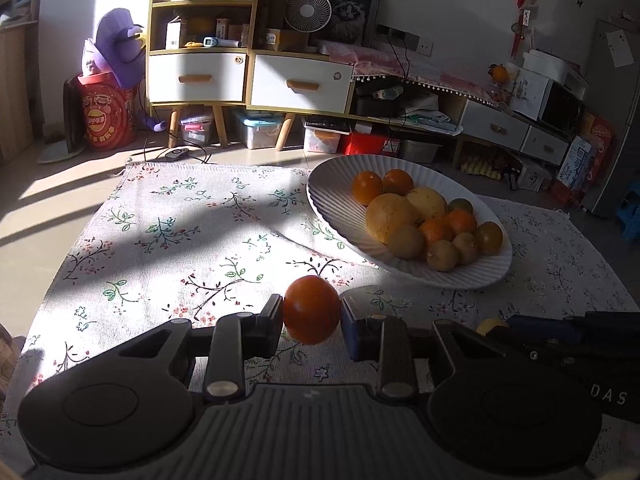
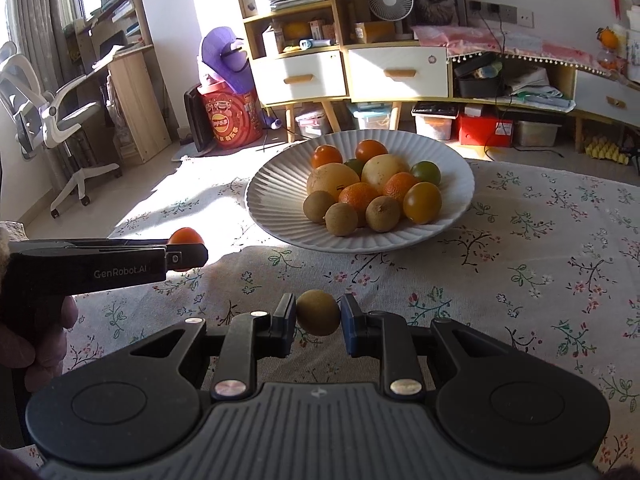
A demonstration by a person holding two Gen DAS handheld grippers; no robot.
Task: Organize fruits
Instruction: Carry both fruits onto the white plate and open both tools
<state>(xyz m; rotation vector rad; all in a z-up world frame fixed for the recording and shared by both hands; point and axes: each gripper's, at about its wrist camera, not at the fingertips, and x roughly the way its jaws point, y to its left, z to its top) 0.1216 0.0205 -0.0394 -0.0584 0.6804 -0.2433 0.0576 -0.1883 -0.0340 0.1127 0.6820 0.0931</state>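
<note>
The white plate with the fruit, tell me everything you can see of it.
The white plate is a wide, shallow, round dish with fine ribs fanning to its rim; it looks ceramic. It sits flat on the floral tablecloth, beyond both grippers, untouched by either. A heap of orange, yellow, brown and green fruit rests in its middle.

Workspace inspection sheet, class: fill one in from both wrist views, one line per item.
Surface: floral tablecloth, sunlit at left.
Job's things: white ribbed plate holding mixed fruit; orange round tomato; brown-green round fruit.
Clutter: nothing seen on the cloth.
Grippers: left gripper shut on the tomato; right gripper shut on the brown-green fruit.
Cables: black cables by the shelves.
Surroundings: wooden shelf unit, white desk fan, office chair.
</note>
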